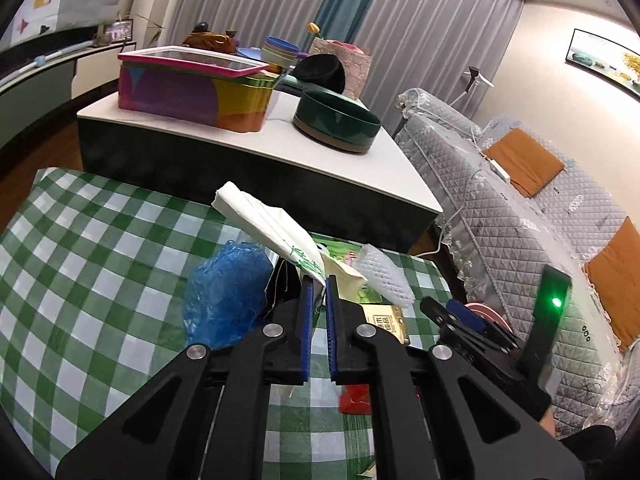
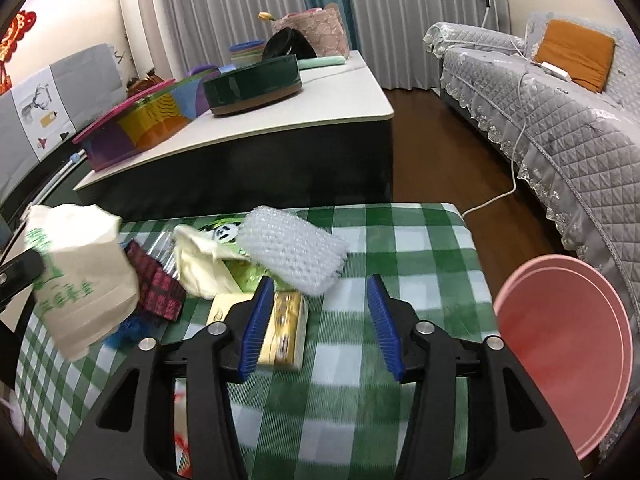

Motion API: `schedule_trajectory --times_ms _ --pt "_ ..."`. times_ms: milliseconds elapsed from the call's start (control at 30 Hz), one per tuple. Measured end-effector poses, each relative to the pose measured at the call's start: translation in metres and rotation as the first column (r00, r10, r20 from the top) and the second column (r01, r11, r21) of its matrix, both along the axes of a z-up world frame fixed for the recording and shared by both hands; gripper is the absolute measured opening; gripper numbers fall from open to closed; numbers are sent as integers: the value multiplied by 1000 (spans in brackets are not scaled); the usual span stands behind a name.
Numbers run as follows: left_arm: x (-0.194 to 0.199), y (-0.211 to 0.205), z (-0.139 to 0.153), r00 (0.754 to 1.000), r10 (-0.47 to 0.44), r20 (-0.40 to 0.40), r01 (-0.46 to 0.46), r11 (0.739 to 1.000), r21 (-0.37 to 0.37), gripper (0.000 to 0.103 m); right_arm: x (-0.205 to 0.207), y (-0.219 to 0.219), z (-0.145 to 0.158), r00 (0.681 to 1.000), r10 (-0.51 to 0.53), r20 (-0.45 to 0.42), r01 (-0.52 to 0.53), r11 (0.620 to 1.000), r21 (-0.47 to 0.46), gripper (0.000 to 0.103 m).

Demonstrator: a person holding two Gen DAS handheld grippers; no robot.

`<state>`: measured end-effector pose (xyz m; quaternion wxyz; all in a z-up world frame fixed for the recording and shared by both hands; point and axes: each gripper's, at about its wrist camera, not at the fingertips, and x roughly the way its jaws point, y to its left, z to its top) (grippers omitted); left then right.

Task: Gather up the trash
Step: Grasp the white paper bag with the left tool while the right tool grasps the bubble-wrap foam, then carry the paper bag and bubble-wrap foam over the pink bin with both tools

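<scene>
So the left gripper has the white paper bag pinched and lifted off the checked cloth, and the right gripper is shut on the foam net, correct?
Not quite. The right gripper is open and holds nothing; the foam net lies ahead of it, as the right wrist view shows. The left gripper does have the white paper bag pinched above the checked cloth.

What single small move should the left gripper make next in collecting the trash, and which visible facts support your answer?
Probably carry it toward the pink bin beside the table's right edge. The left gripper is already shut on the white paper bag, lifted off the checked tablecloth, while the right gripper hangs open over the remaining trash.
</scene>
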<state>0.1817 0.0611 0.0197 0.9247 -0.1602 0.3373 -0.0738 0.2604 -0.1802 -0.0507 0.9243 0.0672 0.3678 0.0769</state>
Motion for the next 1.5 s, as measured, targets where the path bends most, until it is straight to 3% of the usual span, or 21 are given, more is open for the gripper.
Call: schedule_trajectory --times_ms 267,333,433,700,1167,1500 --pt "3 1 0 1000 2 -9 -2 1000 8 6 38 17 -20 996 48 -70 -53 997 -60 54" --pt "4 -1 0 1000 -3 -12 3 1000 7 6 41 18 -23 994 70 -82 -75 995 -59 30" --pt "5 -4 1 1000 -11 -14 11 1000 11 6 41 18 -21 994 85 -74 -89 994 -61 12" --pt "1 -12 7 1000 -24 0 24 999 21 6 23 4 6 997 68 -23 -70 995 -74 10" --pt "-25 -38 32 994 -86 69 81 994 70 6 -54 -28 101 996 62 72 -52 990 -133 10" --pt "-45 -62 42 987 -121 102 107 986 127 6 -98 -68 133 993 45 105 -30 990 -140 10"
